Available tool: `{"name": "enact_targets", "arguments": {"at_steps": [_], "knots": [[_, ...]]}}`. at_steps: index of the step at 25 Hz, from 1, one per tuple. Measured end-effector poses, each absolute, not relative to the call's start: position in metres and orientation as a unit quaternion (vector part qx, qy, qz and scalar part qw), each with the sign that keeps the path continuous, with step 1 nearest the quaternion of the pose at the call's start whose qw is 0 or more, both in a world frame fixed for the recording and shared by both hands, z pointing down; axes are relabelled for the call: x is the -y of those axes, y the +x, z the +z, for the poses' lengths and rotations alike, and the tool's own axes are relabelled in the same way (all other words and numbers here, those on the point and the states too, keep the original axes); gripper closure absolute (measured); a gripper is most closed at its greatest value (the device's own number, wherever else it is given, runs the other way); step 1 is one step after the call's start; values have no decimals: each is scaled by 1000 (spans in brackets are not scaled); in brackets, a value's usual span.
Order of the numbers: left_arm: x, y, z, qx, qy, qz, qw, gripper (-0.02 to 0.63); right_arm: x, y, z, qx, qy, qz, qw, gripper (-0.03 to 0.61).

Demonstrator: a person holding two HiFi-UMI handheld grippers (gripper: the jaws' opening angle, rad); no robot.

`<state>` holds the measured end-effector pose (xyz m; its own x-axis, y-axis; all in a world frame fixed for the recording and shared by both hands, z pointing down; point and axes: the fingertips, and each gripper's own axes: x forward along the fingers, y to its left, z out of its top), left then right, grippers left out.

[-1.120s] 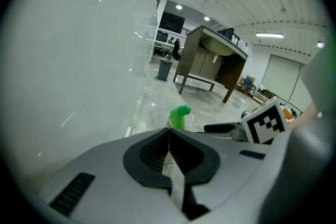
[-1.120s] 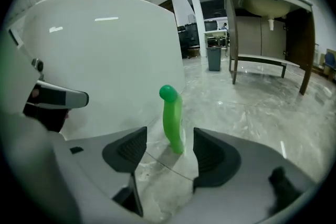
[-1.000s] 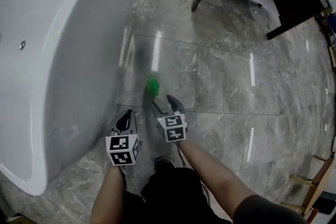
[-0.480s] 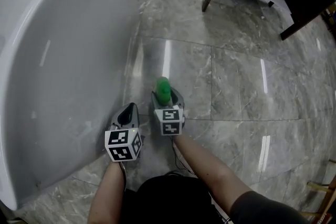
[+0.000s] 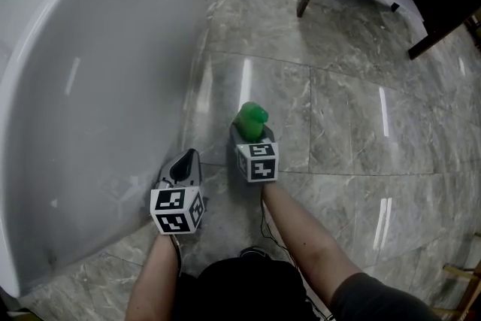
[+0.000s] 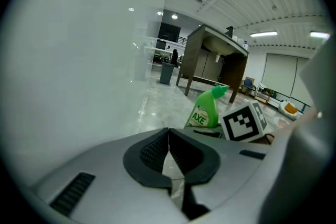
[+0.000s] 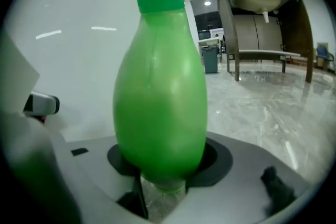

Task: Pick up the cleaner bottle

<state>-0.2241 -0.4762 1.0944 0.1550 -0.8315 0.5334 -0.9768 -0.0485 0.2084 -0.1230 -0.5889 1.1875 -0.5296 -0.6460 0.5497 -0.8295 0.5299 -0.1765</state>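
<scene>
- Head view shows the right gripper (image 5: 252,136) at frame centre, its jaws closing round the upright cleaner bottle (image 5: 252,120), just right of the white bathtub (image 5: 90,86).
- Right gripper view alone shows the dark pads (image 7: 215,162) pressed against the bottle's bulging sides. The bottle's plain, unlabelled face is turned to the camera.
- Left gripper view alone shows the bottle's printed label (image 6: 200,119) and its angled spout. It also shows the left gripper (image 6: 169,140) clenched on nothing, its ribbed pads meeting.
- The bottle is smooth, glossy green plastic, a teardrop body under a cylindrical cap.
- The tub wall is curved and shiny, and the floor (image 5: 338,124) is polished grey marbled tile streaked with reflected lights.
</scene>
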Motion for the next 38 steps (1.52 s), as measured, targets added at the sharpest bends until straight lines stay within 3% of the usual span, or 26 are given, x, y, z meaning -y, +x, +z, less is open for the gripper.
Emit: {"name": "enact_targets", "arguments": {"at_steps": [8, 14, 25, 38], "knots": [[472, -206, 1080, 608, 737, 142, 259, 598, 580, -104, 1153, 818, 404, 407, 54, 379], [449, -177, 1010, 576, 760, 135, 268, 598, 556, -82, 1037, 793, 399, 460, -27, 379], [373, -142, 796, 554, 768, 126, 297, 598, 487, -51, 794, 768, 388, 507, -44, 379], [262, -245, 504, 647, 700, 66, 295, 598, 372, -110, 515, 783, 316, 536, -20, 379]]}}
